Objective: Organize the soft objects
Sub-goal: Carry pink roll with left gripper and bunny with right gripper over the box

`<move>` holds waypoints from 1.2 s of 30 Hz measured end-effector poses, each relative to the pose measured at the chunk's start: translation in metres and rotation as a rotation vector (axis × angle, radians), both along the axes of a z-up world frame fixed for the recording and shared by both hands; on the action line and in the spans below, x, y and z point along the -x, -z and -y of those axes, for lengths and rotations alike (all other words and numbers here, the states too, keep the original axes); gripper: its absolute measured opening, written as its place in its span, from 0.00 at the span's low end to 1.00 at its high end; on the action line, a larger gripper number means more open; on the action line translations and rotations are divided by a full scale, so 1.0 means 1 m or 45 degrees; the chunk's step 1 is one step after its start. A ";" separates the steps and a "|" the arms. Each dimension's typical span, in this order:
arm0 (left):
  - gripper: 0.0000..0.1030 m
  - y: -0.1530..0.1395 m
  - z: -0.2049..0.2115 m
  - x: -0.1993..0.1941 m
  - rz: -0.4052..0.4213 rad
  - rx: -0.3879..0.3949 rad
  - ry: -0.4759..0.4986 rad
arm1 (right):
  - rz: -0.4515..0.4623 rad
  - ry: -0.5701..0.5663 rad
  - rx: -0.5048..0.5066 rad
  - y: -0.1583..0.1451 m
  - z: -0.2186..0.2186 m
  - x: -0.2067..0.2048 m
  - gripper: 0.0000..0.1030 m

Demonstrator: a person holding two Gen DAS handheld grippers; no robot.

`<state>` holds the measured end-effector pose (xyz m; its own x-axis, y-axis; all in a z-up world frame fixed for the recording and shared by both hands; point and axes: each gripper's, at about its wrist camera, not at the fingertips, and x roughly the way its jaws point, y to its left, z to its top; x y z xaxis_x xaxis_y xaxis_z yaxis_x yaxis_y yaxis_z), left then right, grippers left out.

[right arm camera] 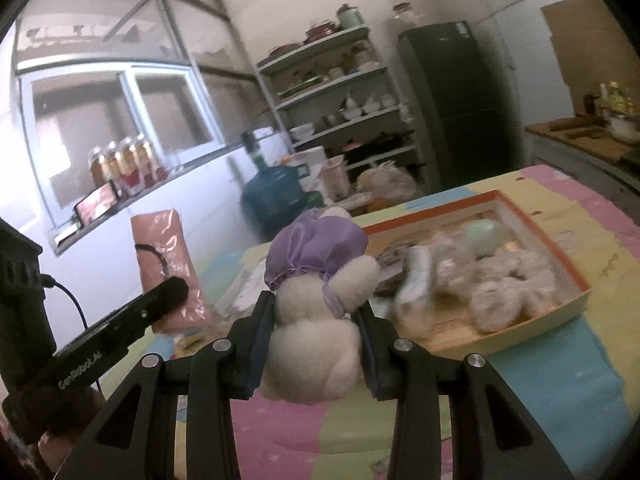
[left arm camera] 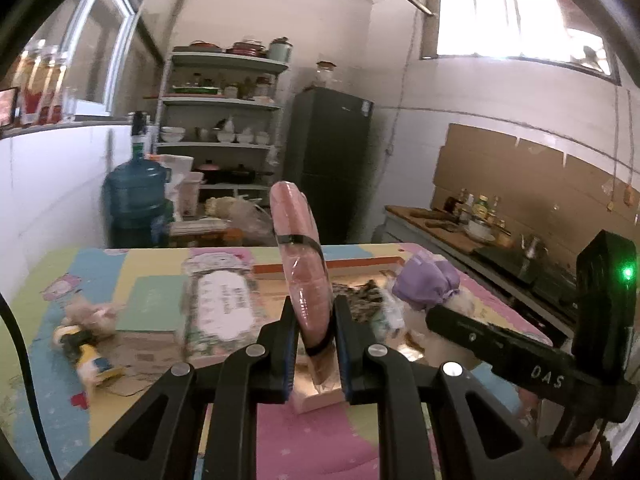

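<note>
the left hand-held gripper (left arm camera: 313, 334) was clamped on a pink wrapped bundle (left arm camera: 302, 264) with a black band around it, holding it upright and lifted above the worktop (left arm camera: 320, 440). in the right wrist view the same pink bundle (right arm camera: 168, 264) showed up off to the left, with the left tool's black finger crossing in front of it.

the right hand-held gripper (right arm camera: 318, 334) was squeezed shut around a white plush toy (right arm camera: 316, 332) in a purple bonnet, gripping it around the body, also up off the worktop (right arm camera: 560, 380). that toy (left arm camera: 426, 284) sat just right of the pink bundle in the left view.

past the toy there was a shallow box with an orange rim (right arm camera: 552, 248) on the colourful mat, with several fluffy pale things piled inside, too blurry to tell apart.

on the left side of the worktop lay a flat patterned packet (left arm camera: 222, 308), a small plush (left arm camera: 90, 316) and a yellow and white toy figure (left arm camera: 94, 364) near the edge.
</note>
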<state>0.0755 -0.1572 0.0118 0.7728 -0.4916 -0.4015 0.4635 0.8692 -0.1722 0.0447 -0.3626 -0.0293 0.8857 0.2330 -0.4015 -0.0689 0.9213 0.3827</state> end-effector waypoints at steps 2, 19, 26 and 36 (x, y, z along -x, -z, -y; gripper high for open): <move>0.17 0.000 0.011 -0.003 0.001 -0.002 0.023 | 0.006 0.030 -0.001 -0.001 0.012 0.003 0.39; 0.17 0.016 0.080 -0.040 -0.053 -0.063 0.120 | 0.006 0.216 -0.031 0.007 0.091 -0.002 0.39; 0.17 0.025 0.094 -0.067 -0.131 -0.069 0.125 | -0.036 0.250 -0.024 0.016 0.106 -0.021 0.39; 0.17 0.043 0.100 -0.111 -0.236 -0.097 0.069 | -0.111 0.251 -0.025 0.030 0.121 -0.057 0.39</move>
